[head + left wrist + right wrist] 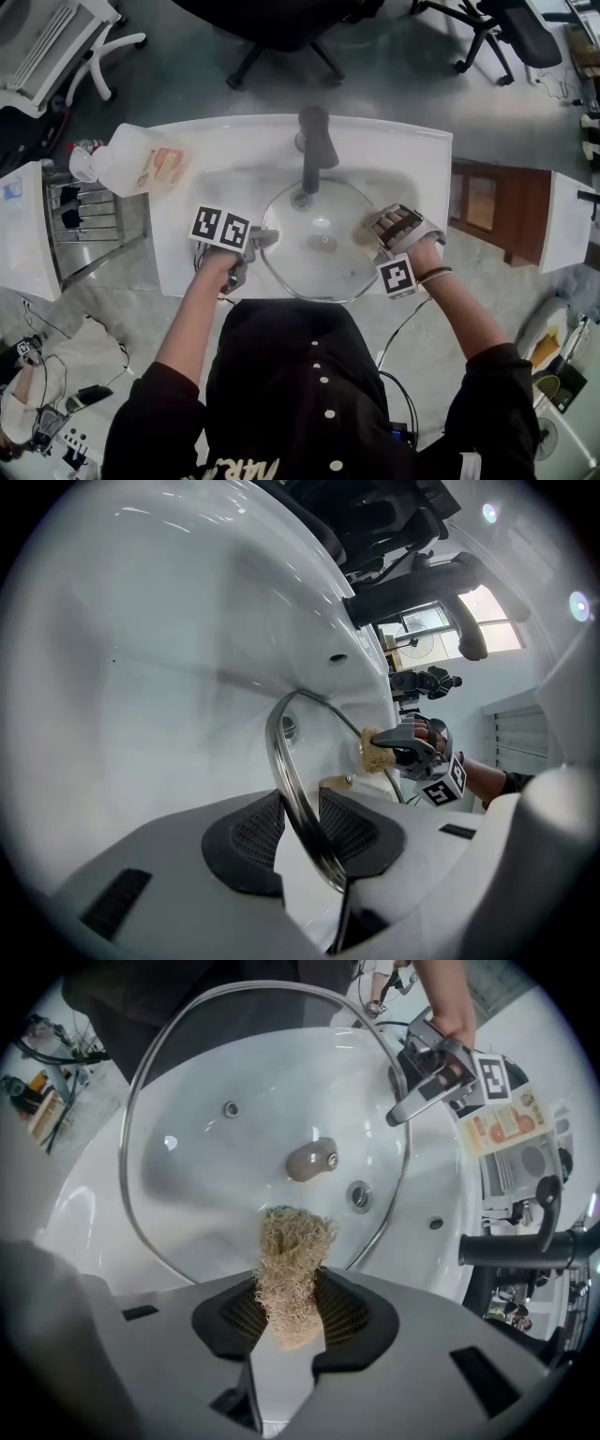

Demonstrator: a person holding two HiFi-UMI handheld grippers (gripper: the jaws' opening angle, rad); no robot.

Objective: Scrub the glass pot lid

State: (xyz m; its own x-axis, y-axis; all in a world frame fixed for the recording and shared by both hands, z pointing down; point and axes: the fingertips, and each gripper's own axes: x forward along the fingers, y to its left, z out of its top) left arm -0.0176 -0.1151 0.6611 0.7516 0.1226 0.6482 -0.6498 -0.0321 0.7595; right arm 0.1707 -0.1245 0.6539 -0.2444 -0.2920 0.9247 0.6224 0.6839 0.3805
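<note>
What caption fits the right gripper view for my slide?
Right hand-held gripper clamps a tan scrubber near the glass pot lid, gripped at its rim by the left hand-held gripper.

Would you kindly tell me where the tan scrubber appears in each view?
Head view: scrubber right of centre, at the right edge of the glass lid.
Left gripper view: scrubber right of centre, at the lid's far edge.
Right gripper view: scrubber bottom centre, between the jaws.
Shared landmark: the lid's rim.
</note>
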